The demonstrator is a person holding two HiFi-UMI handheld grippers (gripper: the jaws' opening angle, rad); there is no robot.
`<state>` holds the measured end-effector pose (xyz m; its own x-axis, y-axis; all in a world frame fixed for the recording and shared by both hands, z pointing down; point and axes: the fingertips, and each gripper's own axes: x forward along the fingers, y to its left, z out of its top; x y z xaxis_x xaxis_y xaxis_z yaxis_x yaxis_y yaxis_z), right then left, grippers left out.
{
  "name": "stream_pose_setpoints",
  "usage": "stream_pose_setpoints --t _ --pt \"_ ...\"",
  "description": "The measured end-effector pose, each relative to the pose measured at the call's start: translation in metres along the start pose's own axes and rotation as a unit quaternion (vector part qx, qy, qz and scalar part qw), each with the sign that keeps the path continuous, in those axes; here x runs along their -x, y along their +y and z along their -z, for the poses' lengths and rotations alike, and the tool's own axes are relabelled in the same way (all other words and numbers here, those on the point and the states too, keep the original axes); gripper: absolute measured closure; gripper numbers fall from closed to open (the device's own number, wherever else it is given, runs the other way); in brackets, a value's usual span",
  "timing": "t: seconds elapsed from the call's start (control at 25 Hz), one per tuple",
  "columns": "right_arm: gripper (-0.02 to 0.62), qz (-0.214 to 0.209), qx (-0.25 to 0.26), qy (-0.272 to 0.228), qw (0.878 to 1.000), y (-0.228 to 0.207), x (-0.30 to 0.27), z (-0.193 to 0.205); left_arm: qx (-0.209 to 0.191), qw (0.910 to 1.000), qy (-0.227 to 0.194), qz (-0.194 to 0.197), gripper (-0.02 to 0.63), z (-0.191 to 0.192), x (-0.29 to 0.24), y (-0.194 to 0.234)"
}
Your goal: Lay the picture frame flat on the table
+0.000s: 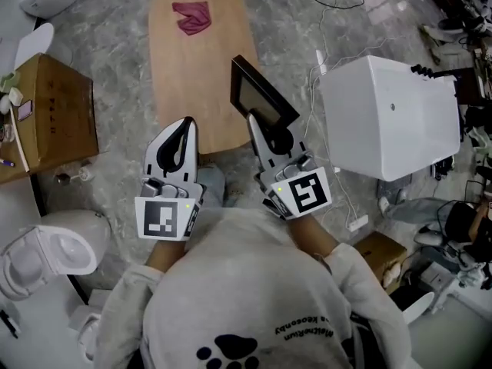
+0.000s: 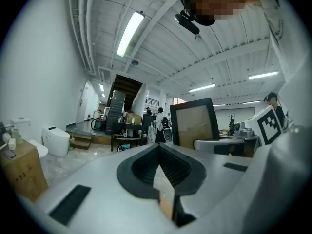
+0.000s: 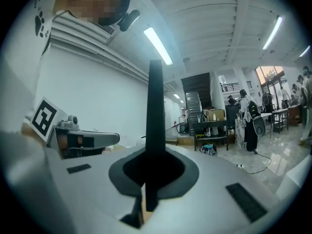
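Note:
The black picture frame [image 1: 261, 94] is held tilted above the near right end of the wooden table [image 1: 192, 91], with my right gripper [image 1: 256, 121] shut on its lower edge. In the right gripper view the picture frame [image 3: 155, 111] shows edge-on as a dark upright bar clamped in the right gripper [image 3: 150, 165]. My left gripper [image 1: 187, 123] hovers at the table's near edge, a little left of the frame, shut and holding nothing. From the left gripper view the picture frame's [image 2: 195, 123] pale face shows to the right, past the left gripper's [image 2: 159, 149] closed jaws.
A red cloth [image 1: 192, 16] lies at the table's far end. A white box [image 1: 392, 114] stands on the floor to the right, a cardboard box [image 1: 54, 110] to the left, a white toilet [image 1: 54, 244] at lower left. Cables run across the floor at the right.

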<state>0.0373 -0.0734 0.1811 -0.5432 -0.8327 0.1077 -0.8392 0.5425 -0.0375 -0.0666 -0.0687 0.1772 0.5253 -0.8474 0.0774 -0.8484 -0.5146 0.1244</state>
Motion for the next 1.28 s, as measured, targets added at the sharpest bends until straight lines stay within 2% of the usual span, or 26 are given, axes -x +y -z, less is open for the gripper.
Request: stream_pose_setpoints --t 0.28,0.56,0.72,1.08,1.28 --pt "0.578 -0.005 0.002 0.024 1.0 -0.018 -0.021 0.013 0.007 0.999 0.021 0.038 0.597 0.016 -0.027 0.016" --pt "0.578 -0.044 -0.012 0.043 0.998 -0.017 -0.035 0.034 0.013 0.9978 0.053 0.038 0.597 0.039 -0.034 0.023" --pt "0.577 -0.069 -0.03 0.05 0.996 -0.018 -0.042 0.049 0.015 0.9977 0.062 0.025 0.597 0.049 -0.034 0.024" --pt "0.578 -0.142 -0.061 0.064 0.986 -0.007 -0.061 0.098 0.015 0.9955 0.085 -0.038 0.597 0.076 -0.034 0.042" --pt "0.578 -0.162 -0.08 0.06 0.982 -0.002 -0.067 0.117 0.014 0.9936 0.103 -0.046 0.597 0.097 -0.036 0.041"
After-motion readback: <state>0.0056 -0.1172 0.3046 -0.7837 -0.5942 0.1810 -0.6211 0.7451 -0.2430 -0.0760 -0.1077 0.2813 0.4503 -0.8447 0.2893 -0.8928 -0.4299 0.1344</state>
